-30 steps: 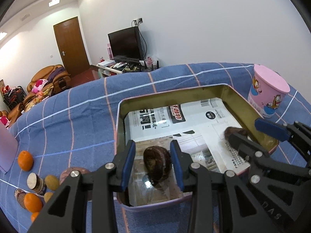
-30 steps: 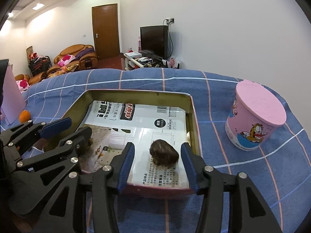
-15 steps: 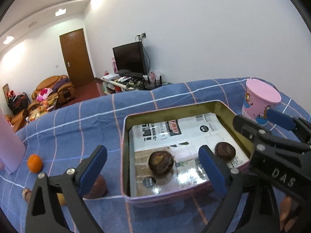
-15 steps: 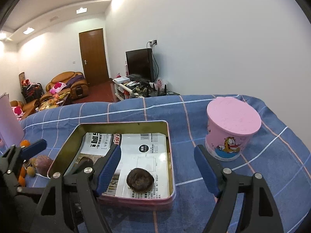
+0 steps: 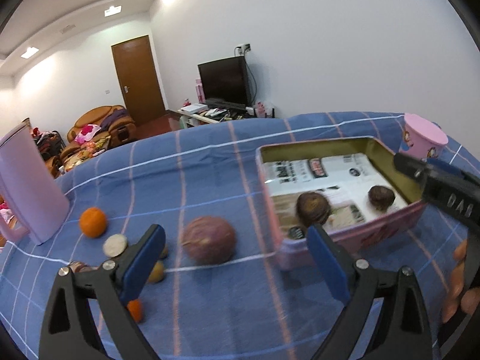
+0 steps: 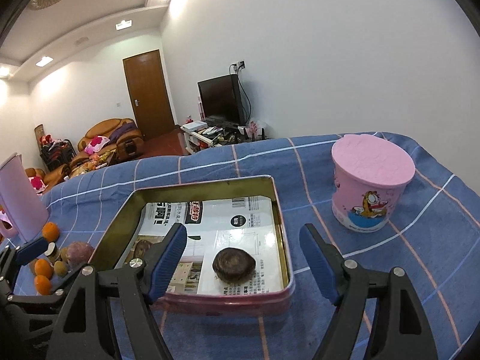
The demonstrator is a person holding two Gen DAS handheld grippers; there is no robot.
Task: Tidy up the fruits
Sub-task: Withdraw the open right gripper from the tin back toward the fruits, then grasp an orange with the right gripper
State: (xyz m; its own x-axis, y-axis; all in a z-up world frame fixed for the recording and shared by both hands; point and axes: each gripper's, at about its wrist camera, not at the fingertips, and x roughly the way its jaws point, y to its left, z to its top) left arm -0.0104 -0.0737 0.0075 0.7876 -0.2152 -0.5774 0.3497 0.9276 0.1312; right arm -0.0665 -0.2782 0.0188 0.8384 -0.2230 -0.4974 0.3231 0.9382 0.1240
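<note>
Both claws are spread wide and hold nothing — the left gripper (image 5: 235, 253) hangs above the purple fruit (image 5: 209, 243) on the blue cloth (image 5: 210, 165), the right gripper (image 6: 243, 253) over the tin (image 6: 279, 210). Two brown fruits (image 5: 313, 210) lie inside the tin on its printed paper — an orange (image 5: 93, 221) sits beside the pink jug (image 5: 28, 186).

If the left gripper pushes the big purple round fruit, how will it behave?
The purple fruit looks round and smooth, so it probably rolls on the cloth. It seems wide against the open left gripper, so off-centre pads may slip.
</note>
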